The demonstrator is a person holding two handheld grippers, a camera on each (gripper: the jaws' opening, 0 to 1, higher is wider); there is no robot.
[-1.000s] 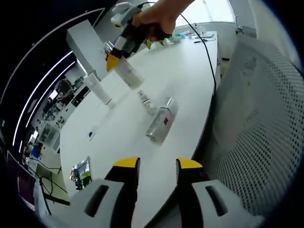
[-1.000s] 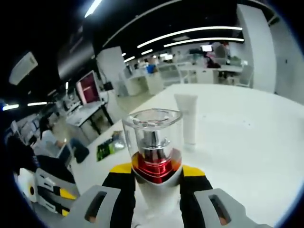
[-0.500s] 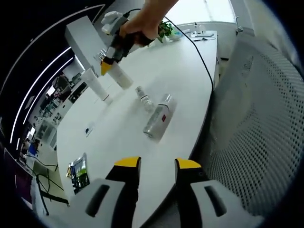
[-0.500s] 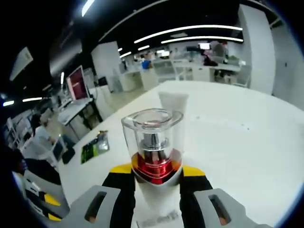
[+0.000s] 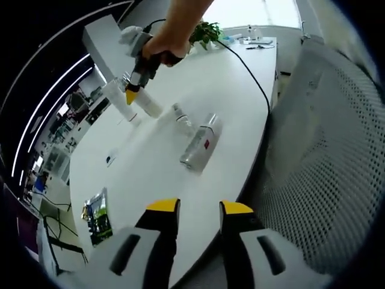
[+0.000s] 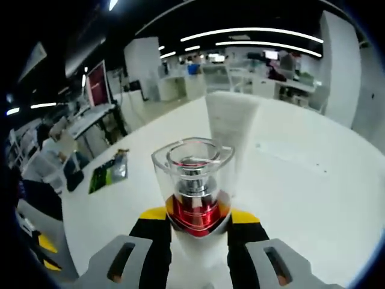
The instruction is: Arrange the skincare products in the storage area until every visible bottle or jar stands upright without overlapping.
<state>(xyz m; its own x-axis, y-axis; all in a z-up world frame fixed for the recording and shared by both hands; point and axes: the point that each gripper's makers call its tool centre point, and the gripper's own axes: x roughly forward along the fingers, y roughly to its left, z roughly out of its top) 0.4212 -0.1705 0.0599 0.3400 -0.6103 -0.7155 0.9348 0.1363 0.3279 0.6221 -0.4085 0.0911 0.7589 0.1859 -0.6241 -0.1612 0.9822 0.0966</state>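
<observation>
Two bottles lie near table edge; right fingers clamp pump bottle, left fingers parted, empty

My left gripper hangs open-jawed over the white table; ahead, two bottles lie flat while my other gripper grips a bottle.

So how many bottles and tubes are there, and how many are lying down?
Pump bottle held in the right gripper: 1
Tube standing upright: 1
Large bottle lying down: 1
Small bottle lying down: 1
Total: 4 products, 2 lying down
</observation>
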